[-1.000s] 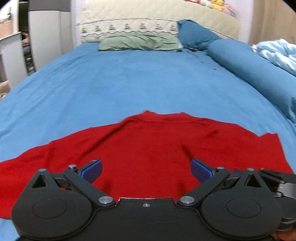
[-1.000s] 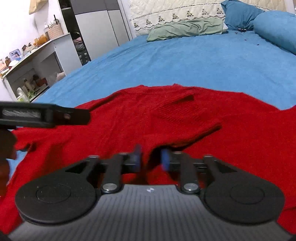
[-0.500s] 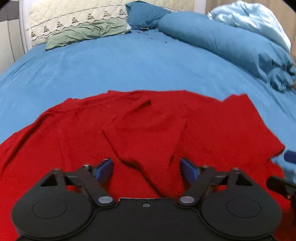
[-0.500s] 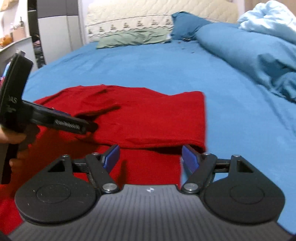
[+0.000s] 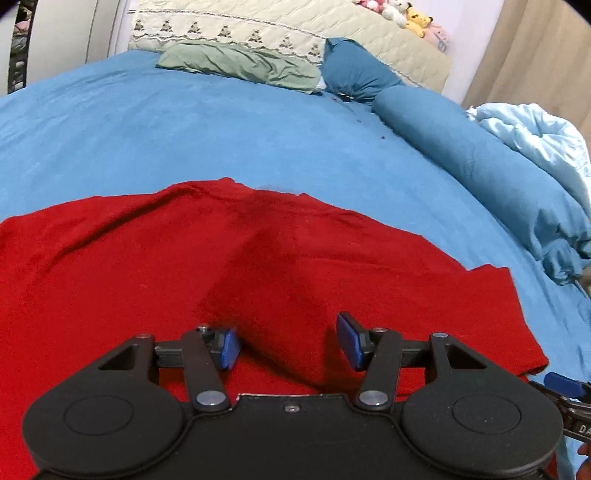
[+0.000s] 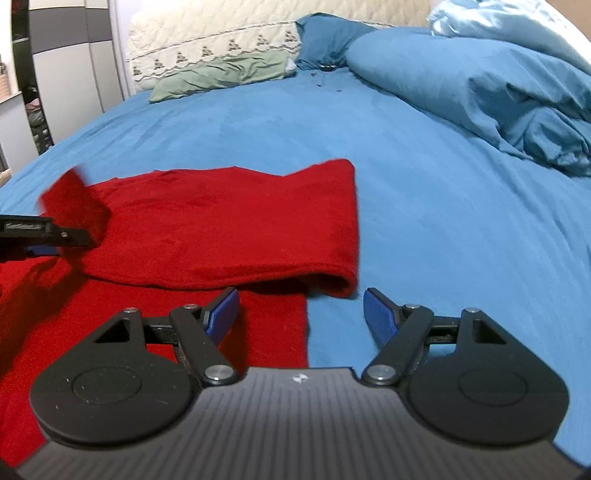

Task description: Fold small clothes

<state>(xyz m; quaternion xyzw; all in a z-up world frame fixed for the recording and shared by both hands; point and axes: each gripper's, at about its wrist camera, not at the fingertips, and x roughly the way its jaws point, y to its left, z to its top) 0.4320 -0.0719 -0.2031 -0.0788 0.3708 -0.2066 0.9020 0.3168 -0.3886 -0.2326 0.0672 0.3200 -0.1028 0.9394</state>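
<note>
**A:** Any readable writing anywhere? Only spotted pale letters on the black body of the left gripper (image 6: 55, 236) poking in from the edge of the right wrist view, too blurred to read. Same deal at the corner of the left wrist view: "DA" cut off on the right gripper (image 5: 565, 387). Plus a small lightning-style mark on the ribbed grey housing.

**B:** Yep, nothing legible beyond that. More to say on textures. Red knitted garment (image 5: 258, 266), fuzzy, matte, lying on the blue bed sheet (image 5: 221, 129), smooth and suede-looking. Seen from the right wrist, a sleeve or side panel folded across the garment's body, thick rounded fold right at the garment's right edge.

**A:** And the fingers?

**B:** Left gripper: blue pads (image 5: 225, 349) apart, jaws just been closing, a raised ridge of the red knit between them, not pinched as far as can be seen. In the right wrist view a flap of red sticking up just beside its tip, blurry. Right gripper (image 6: 301, 312): jaws wide apart, just been opening, nothing gripped, hovering over the garment's near right edge, half over red knit, half over sheet.

**A:** Beyond the garment?

**B:** Crumpled sage-green pillow (image 5: 240, 66), quilted cream headboard cover with embroidered trim (image 5: 277, 26), plump blue bolster-like roll (image 5: 461, 140), rumpled pale blue duvet (image 5: 535, 129), small plush toys (image 5: 406, 14) up top.
</note>
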